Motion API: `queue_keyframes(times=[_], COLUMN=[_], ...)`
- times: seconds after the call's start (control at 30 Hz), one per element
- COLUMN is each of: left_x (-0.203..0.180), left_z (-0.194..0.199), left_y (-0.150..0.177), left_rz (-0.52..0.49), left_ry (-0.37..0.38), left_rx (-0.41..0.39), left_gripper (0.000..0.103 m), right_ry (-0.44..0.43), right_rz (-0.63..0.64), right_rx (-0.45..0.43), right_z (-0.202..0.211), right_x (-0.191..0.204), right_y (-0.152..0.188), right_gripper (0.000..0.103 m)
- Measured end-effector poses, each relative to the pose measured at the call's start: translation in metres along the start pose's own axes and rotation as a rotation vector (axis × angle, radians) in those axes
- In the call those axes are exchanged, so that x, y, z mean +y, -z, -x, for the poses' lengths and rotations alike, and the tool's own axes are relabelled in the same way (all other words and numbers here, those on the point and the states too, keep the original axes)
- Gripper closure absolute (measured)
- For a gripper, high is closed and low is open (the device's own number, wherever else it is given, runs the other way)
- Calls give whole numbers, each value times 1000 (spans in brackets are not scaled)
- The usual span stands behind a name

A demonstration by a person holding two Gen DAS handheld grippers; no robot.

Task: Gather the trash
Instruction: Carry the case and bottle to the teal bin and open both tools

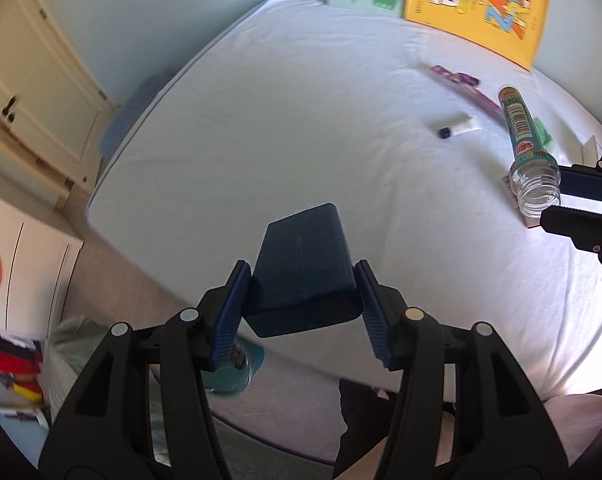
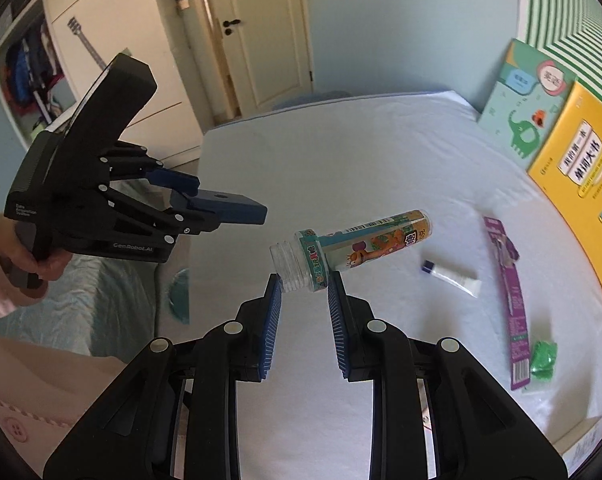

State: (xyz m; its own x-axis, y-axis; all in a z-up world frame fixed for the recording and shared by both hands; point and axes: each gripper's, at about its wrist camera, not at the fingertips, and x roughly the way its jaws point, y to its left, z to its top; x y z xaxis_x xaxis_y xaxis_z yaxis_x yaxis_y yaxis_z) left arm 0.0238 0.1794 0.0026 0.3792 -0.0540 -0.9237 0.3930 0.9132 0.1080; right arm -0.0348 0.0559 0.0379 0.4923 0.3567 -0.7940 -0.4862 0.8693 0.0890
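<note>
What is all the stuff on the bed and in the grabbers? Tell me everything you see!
dark blue box: 1, dark blue, held between the left gripper's fingers
plastic bottle: 1, clear with a colourful label, no cap, neck held in the right gripper
small tube: 1, white with blue cap, on the bed
purple wrapper: 1, long, on the bed
green wrapper: 1, crumpled, beside the purple wrapper's end
yellow book: 1, against the wall
elephant book: 1, pale green, beside the yellow book
bed: 1, white sheet
door: 1, cream
left gripper: 1, black, blue fingers
right gripper: 1, black, blue fingers
hand: 1, pink sleeve, holding the left gripper
</note>
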Motion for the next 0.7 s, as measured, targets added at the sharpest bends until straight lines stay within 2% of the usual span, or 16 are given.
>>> queue_keyframes(times=[0.33, 0.7], left_x=[92, 188], left_z=[7, 4], left_y=[53, 118], left_rz=[214, 446], left_ry=[-86, -146], left_rx=[42, 105], left_gripper=[52, 52], right_ry=[-174, -364], right_rz=[179, 405], right_rx=[39, 106], right_z=[-56, -124], right_x=[71, 163], right_y=[-53, -109], right_gripper=[78, 78])
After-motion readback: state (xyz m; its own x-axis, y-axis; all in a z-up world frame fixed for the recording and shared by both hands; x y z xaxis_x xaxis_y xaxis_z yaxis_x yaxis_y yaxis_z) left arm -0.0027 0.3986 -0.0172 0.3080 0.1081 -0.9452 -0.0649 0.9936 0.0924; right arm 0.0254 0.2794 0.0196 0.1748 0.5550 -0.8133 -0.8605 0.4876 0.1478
